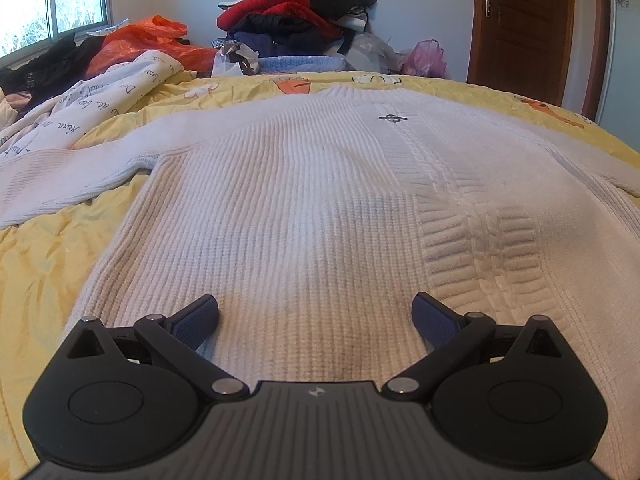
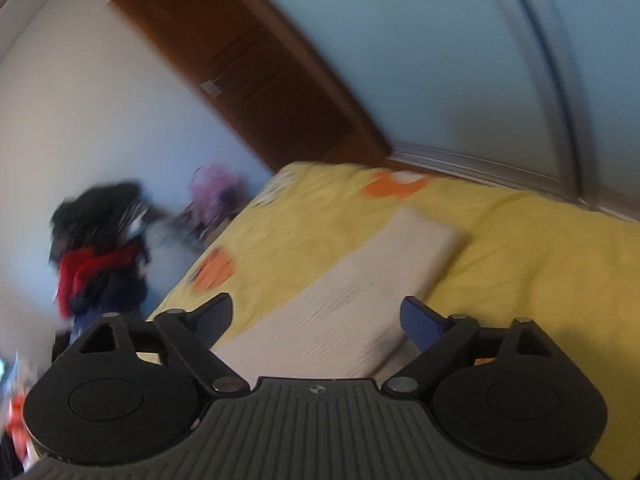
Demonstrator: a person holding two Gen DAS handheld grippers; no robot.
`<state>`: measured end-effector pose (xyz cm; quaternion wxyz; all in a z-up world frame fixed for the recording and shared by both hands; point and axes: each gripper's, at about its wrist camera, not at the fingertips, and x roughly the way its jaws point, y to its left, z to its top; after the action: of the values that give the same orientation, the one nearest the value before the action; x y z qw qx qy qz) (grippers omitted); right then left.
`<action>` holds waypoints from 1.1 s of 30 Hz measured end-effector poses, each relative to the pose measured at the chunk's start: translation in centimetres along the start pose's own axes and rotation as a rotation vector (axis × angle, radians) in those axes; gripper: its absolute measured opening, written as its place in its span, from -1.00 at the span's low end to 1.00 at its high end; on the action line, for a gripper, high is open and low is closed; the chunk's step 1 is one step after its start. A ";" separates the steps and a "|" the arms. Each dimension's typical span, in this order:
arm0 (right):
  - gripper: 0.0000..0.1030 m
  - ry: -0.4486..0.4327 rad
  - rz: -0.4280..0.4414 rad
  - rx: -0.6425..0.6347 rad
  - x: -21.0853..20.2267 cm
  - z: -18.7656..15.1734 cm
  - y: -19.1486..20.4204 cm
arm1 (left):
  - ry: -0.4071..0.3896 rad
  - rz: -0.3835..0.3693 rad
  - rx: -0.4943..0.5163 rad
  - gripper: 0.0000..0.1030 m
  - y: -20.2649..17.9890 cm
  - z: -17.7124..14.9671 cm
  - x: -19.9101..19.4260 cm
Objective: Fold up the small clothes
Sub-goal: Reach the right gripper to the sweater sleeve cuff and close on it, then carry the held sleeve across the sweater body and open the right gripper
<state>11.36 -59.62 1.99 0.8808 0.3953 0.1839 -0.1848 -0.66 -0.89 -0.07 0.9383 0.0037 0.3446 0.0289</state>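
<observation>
A white ribbed knit sweater [image 1: 304, 208] lies flat on the yellow bedspread [image 1: 44, 264], sleeves spread to both sides. My left gripper [image 1: 316, 312] is open and empty, low over the sweater's lower body. In the blurred, tilted right wrist view, my right gripper [image 2: 316, 316] is open and empty, straddling a sweater sleeve [image 2: 360, 280] that stretches away across the yellow bedspread [image 2: 520, 248]. Whether the pads touch the cloth is unclear in either view.
A pile of red, black and blue clothes [image 1: 296, 20] stands beyond the bed's far edge, also in the right wrist view [image 2: 100, 248]. A white printed cloth [image 1: 92, 100], an orange bag [image 1: 148, 40] and dark garments lie far left. A brown door [image 1: 528, 24] is far right.
</observation>
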 end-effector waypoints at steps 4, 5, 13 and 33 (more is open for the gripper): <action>0.37 0.013 -0.030 0.134 2.1 0.5 -3.9 | -0.001 -0.006 -0.001 1.00 0.0 -0.1 0.0; 0.32 0.017 -0.032 0.131 2.6 0.2 -4.2 | -0.002 -0.008 -0.002 1.00 0.1 -0.1 0.0; -0.69 -0.007 -0.093 0.099 5.4 -1.6 -5.0 | -0.003 -0.010 -0.003 1.00 0.1 -0.1 -0.1; -0.75 0.163 0.547 -0.377 0.4 -14.4 26.5 | -0.019 -0.048 -0.044 1.00 0.8 -0.1 -0.3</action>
<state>21.63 -32.25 9.56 0.9378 0.2736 0.1716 0.1277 -0.94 -0.06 0.07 0.9418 -0.0252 0.3350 0.0140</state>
